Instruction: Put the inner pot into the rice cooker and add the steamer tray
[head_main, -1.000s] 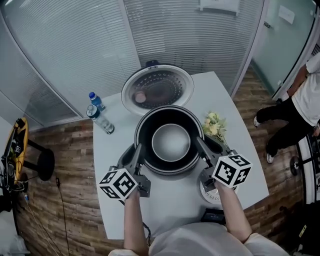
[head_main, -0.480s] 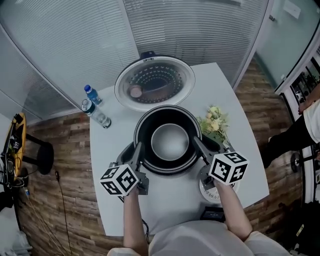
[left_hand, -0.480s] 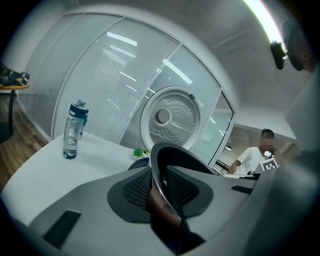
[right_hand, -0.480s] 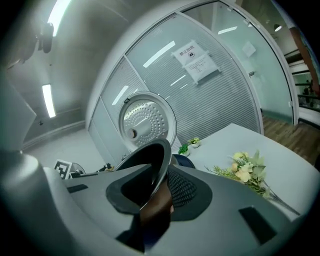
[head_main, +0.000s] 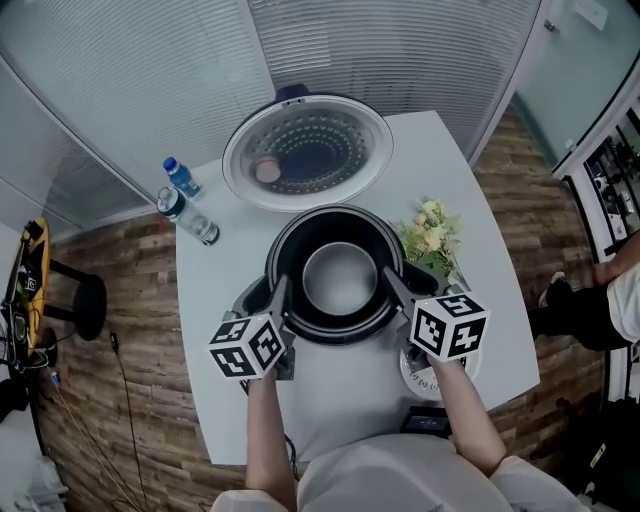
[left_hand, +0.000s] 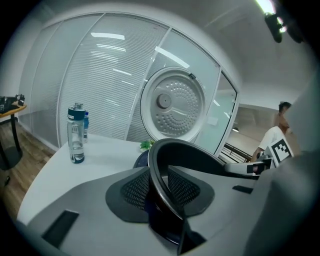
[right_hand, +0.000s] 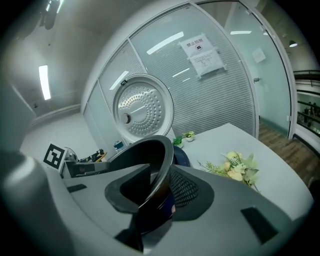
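The dark inner pot sits inside the black rice cooker, whose round lid stands open behind it. My left gripper straddles the pot's left rim, and my right gripper straddles the right rim. In the left gripper view the rim runs between the mesh pads of the left gripper. The right gripper view shows the pot wall between the jaws of the right gripper. Both pairs of jaws have just been opening, with the rim still between them. No steamer tray is in sight.
Two water bottles stand at the table's left back. A flower bunch lies right of the cooker. A round white object sits under my right hand. A person is on the floor at the right.
Both grippers have sunk together with the pot, which now rests lower in the cooker. The jaws stand a little wider on the rim.
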